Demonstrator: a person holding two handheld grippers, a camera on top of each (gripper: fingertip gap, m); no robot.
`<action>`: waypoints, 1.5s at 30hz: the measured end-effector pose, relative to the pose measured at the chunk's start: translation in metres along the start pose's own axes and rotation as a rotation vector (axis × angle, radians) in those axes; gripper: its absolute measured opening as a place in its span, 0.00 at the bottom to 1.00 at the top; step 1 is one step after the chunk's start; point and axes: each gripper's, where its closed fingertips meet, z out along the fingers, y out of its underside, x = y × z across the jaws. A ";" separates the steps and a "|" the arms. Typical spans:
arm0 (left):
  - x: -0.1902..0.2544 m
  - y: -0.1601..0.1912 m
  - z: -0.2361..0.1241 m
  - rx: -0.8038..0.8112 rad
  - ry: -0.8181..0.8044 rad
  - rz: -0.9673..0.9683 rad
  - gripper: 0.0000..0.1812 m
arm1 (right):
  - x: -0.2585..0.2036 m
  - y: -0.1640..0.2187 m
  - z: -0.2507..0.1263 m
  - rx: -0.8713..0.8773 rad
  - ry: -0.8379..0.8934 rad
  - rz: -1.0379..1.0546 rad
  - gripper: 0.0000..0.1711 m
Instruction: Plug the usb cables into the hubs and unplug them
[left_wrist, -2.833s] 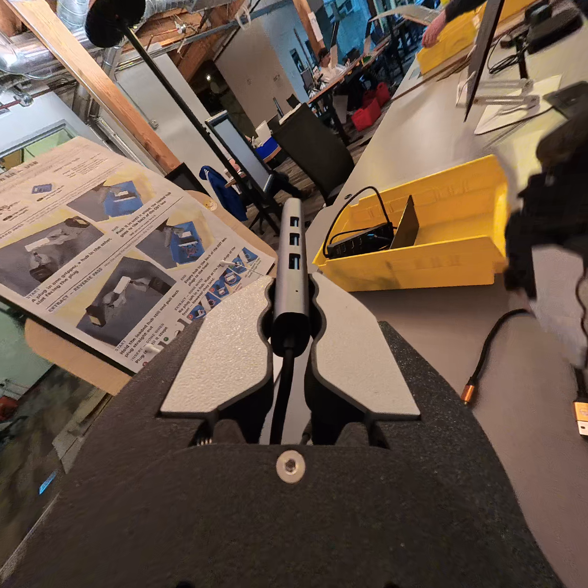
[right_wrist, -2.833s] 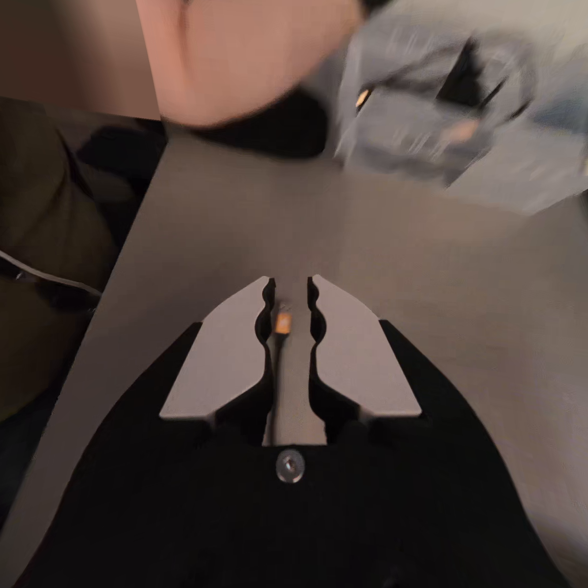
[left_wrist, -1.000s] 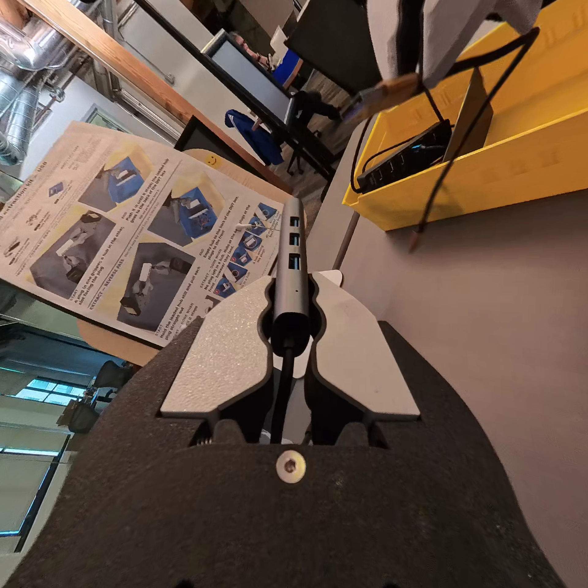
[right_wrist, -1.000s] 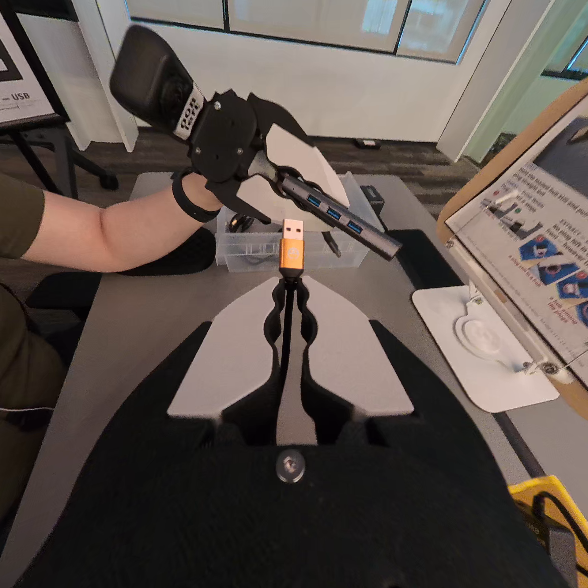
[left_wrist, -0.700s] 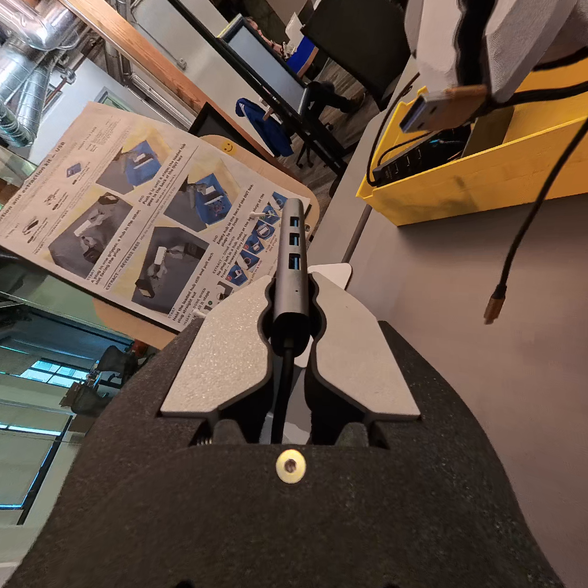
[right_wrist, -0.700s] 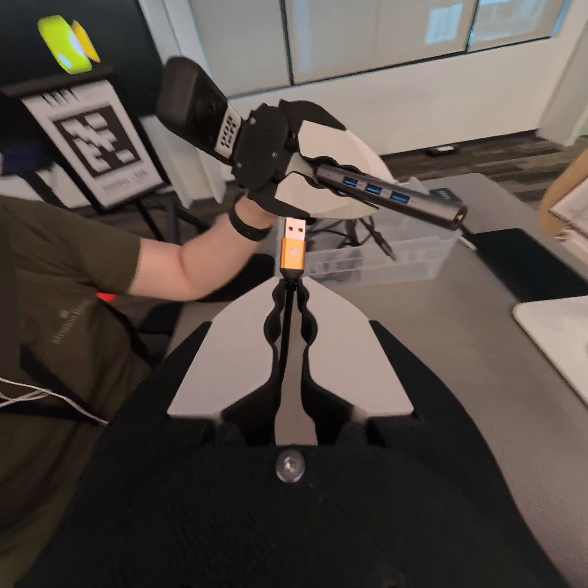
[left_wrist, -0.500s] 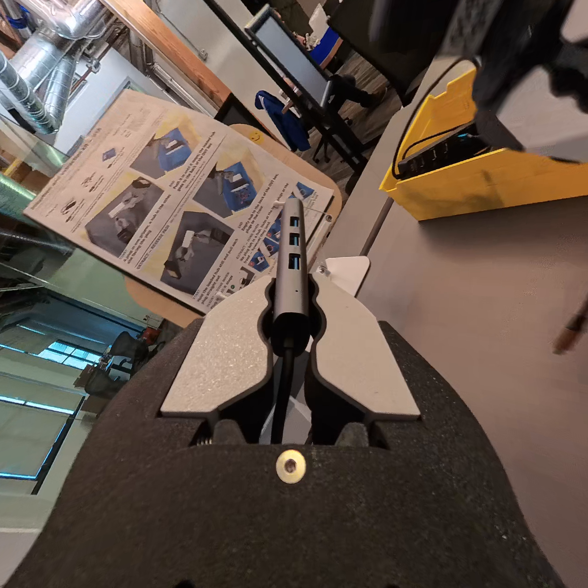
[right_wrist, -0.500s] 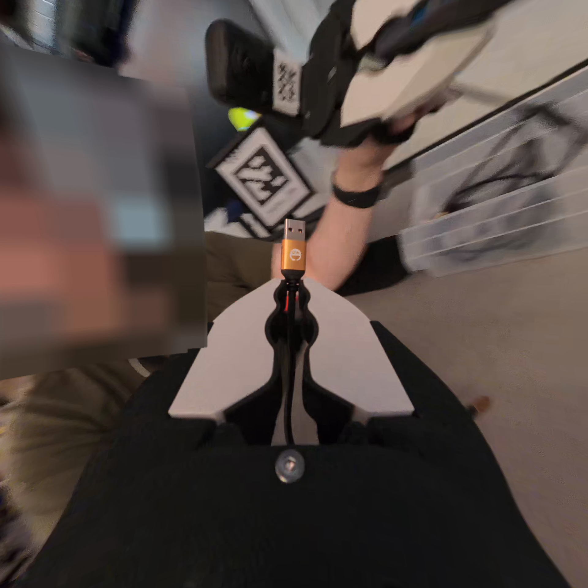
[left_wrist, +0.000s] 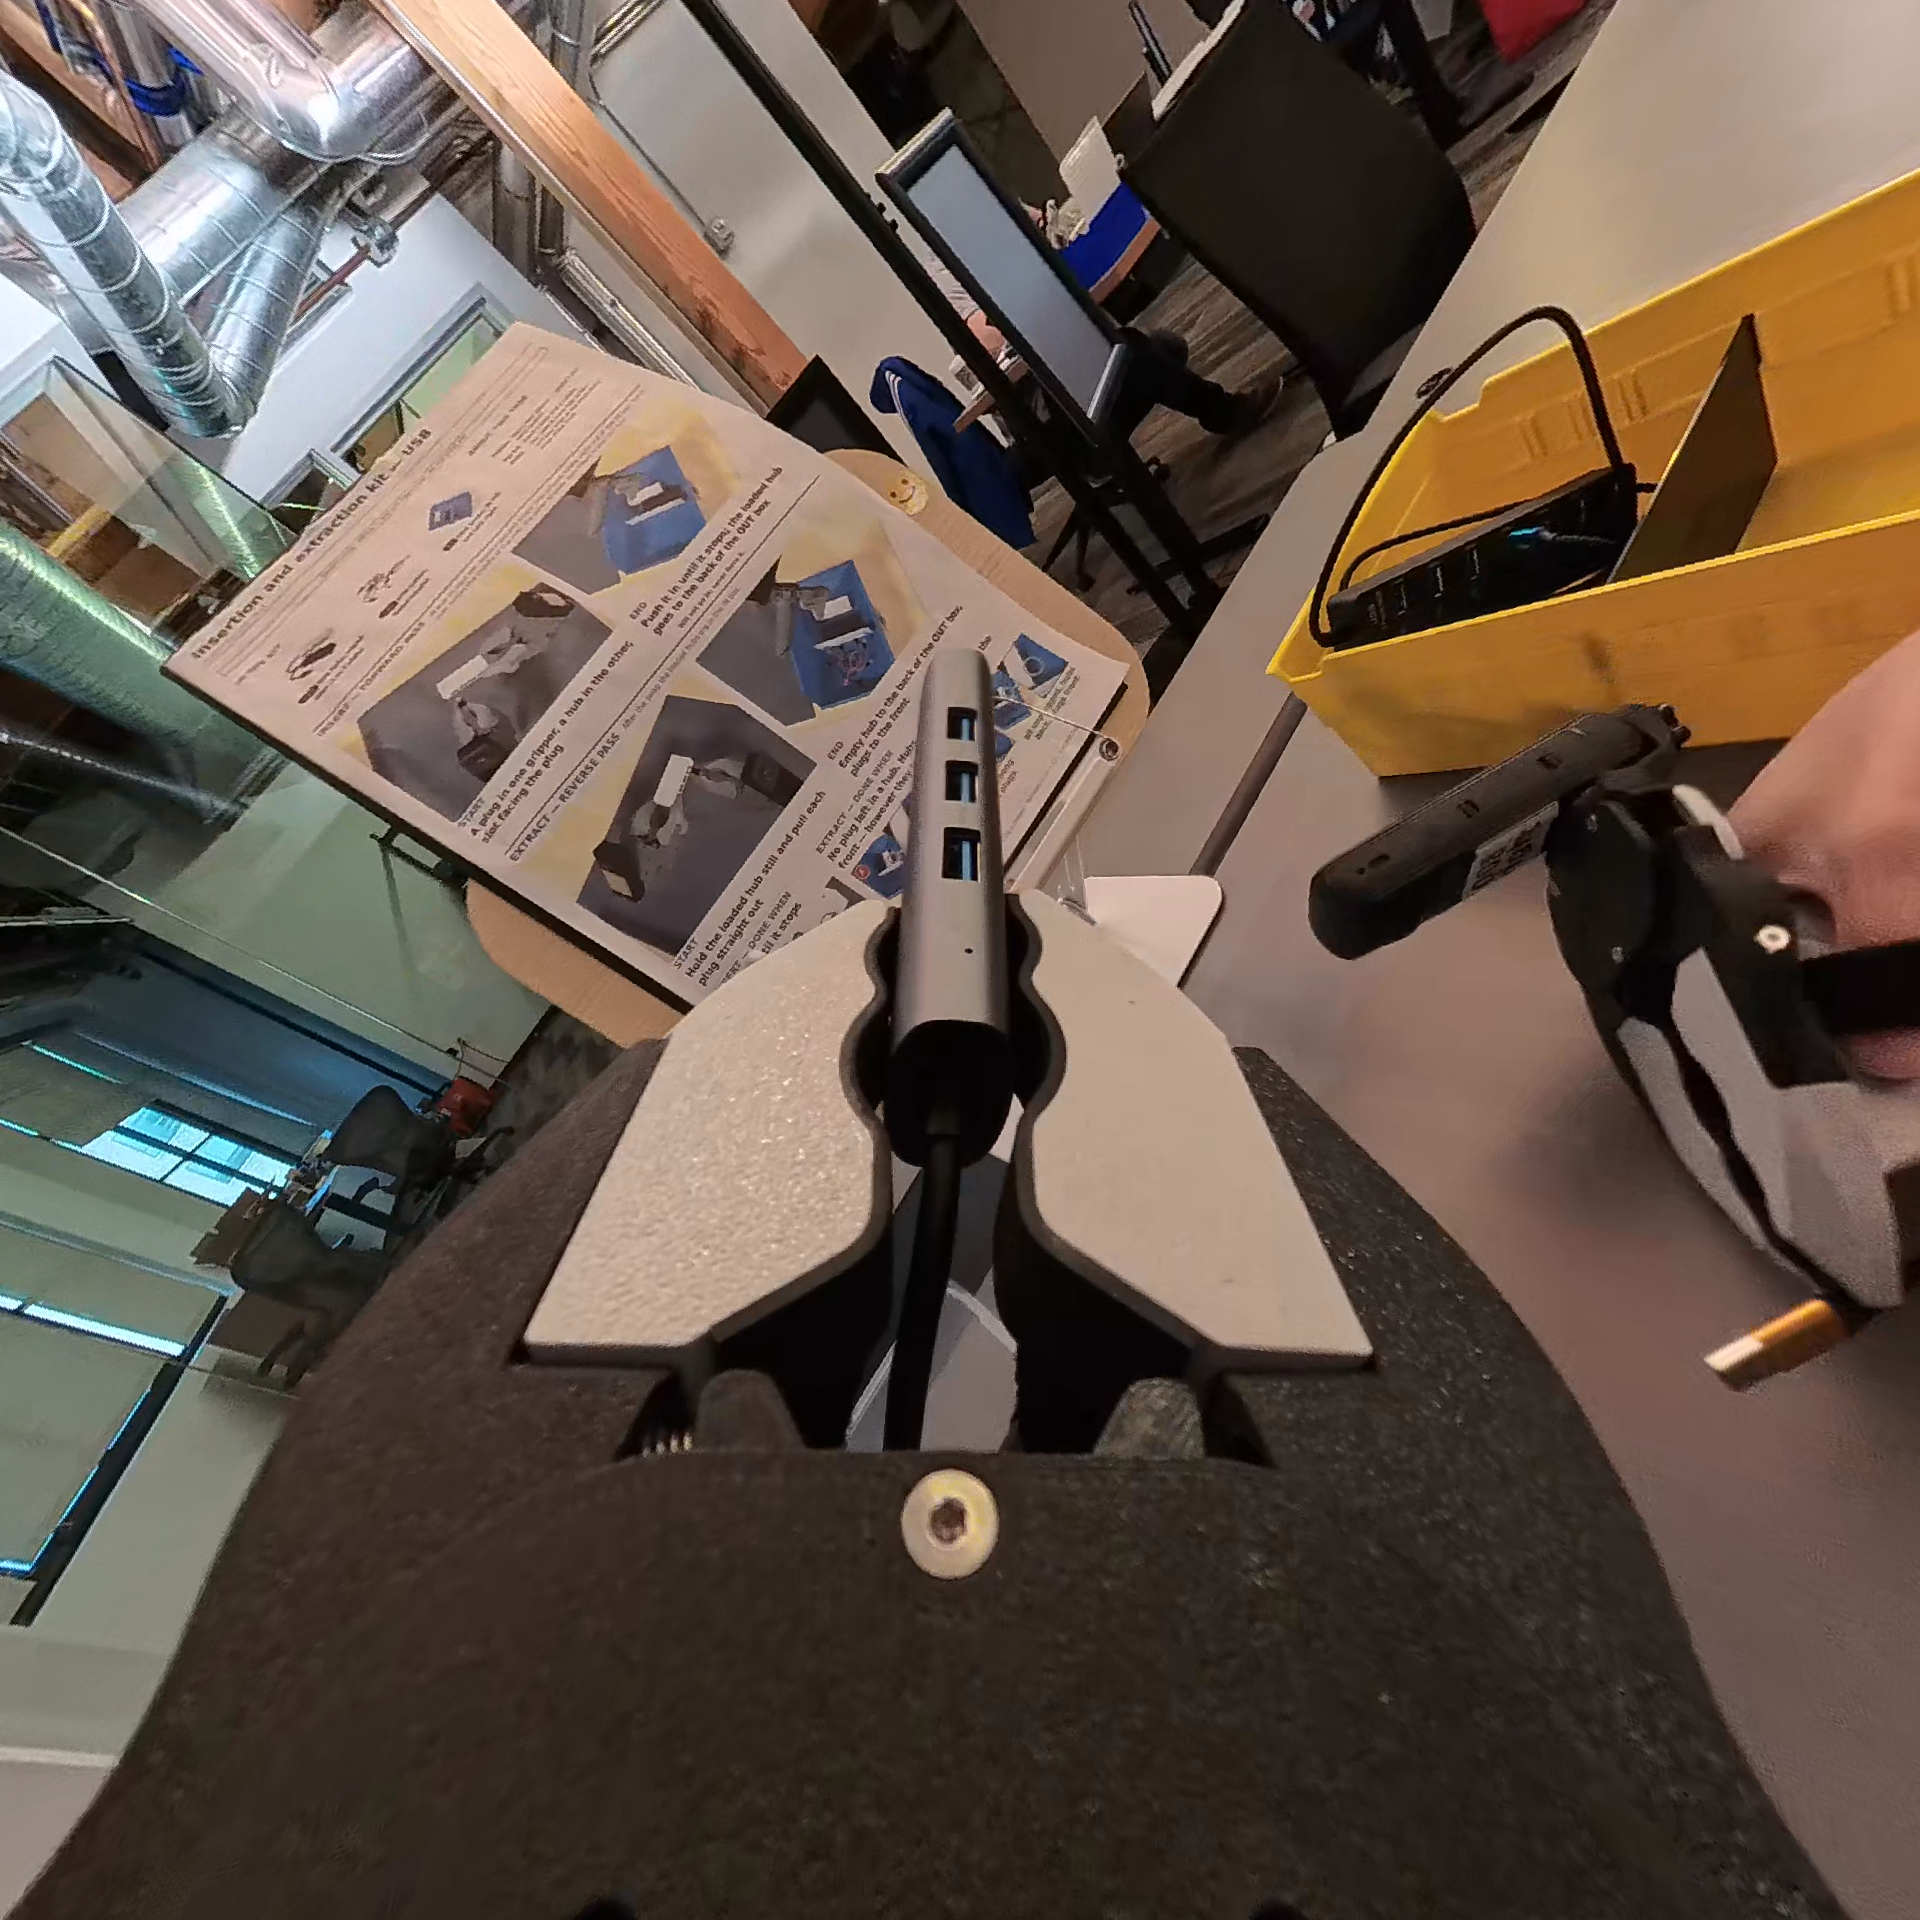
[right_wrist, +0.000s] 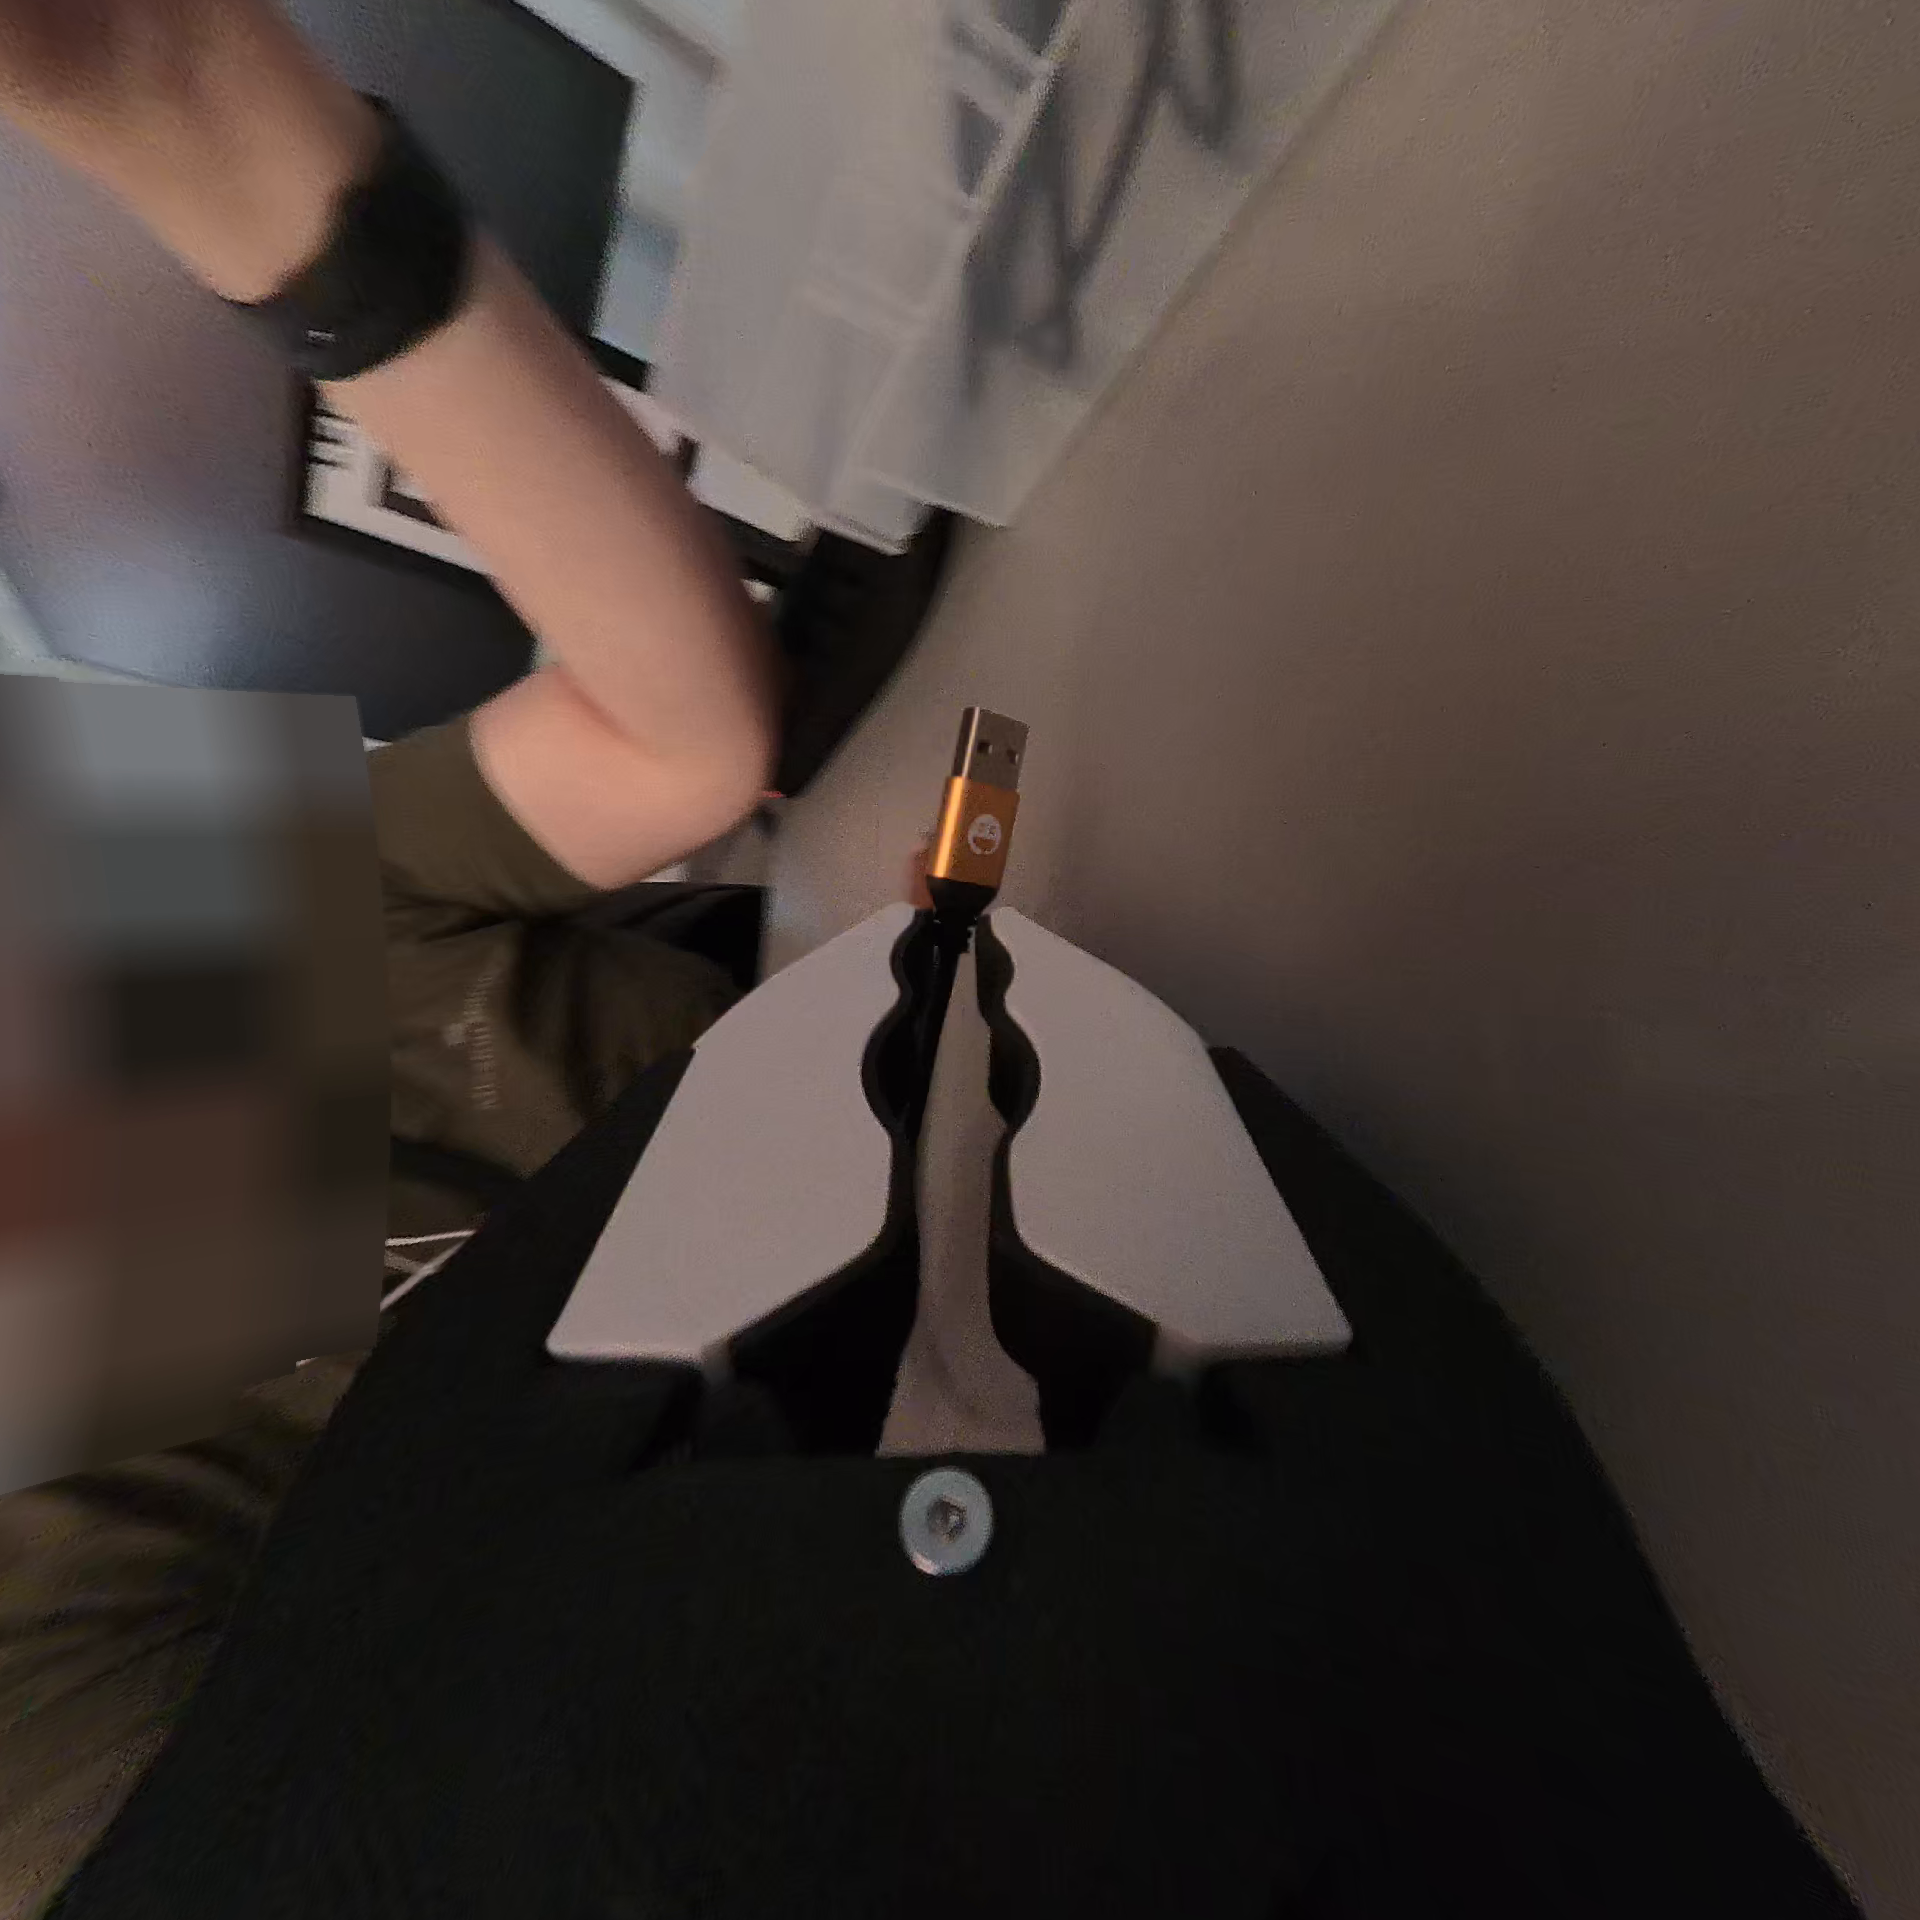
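- Clamping a slim grey USB hub (left_wrist: 951, 883) near its cabled end, the left gripper (left_wrist: 951, 1023) is seen with its fingers closed on the hub body; the three ports face up and the far end projects free beyond the fingertips.
- The right gripper (right_wrist: 951, 925) is closed on a black cable just behind an orange USB plug (right_wrist: 977, 805), whose metal tip stands clear ahead of the fingertips.
- In the left wrist view, the right gripper (left_wrist: 1704, 1132) is shown to the right of the hub and well apart from it, with the plug (left_wrist: 1777, 1356) pointing toward the lower left over the grey table (left_wrist: 1455, 1195).
- A yellow bin (left_wrist: 1662, 644) is set beyond and to the right of the hub, holding a black hub (left_wrist: 1486, 566) against its near wall.
- An instruction sheet (left_wrist: 582, 644) on a board is propped behind and left of the hub.
- Bare table is left open between the hub and the bin's near edge.
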 end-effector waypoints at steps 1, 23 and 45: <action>0.002 0.000 0.001 0.000 0.005 0.001 0.09 | 0.009 0.000 0.000 -0.001 0.057 -0.022 0.05; -0.004 0.000 -0.003 -0.008 -0.012 0.001 0.09 | 0.039 0.003 0.003 0.032 0.882 -0.583 0.12; 0.000 0.008 0.010 -0.032 -0.053 0.061 0.09 | -0.132 -0.066 -0.087 0.284 0.911 -0.984 0.05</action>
